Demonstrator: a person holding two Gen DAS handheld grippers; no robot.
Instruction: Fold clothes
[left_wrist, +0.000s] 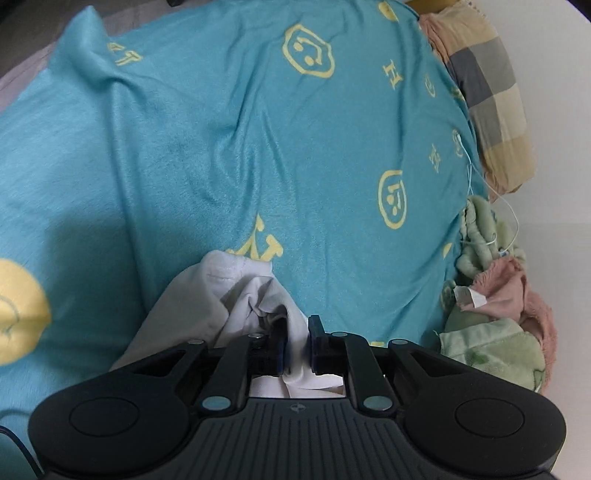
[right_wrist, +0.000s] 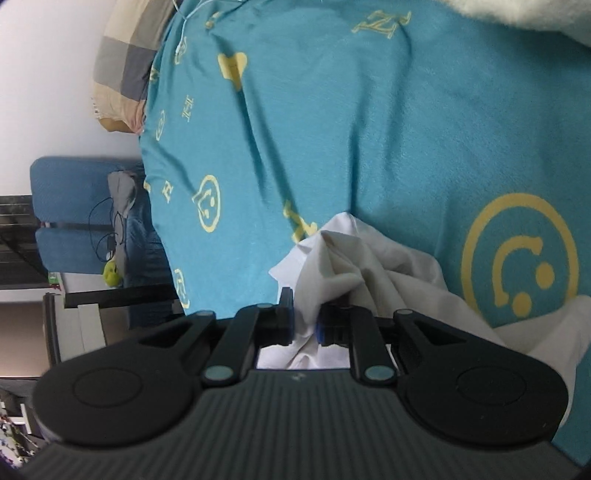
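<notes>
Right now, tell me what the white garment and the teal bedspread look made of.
White garment: thin matte woven or jersey, probably cotton; it creases softly and shows a stitched hem. Teal bedspread: short-pile plush, perhaps fleece; a faint sheen follows its wrinkles.

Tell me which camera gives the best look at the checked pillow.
The left wrist view: the checked pillow fills the upper right edge, its grey and yellow squares clear beside the teal blanket. The right wrist view shows it smaller, at the upper left corner.
</notes>
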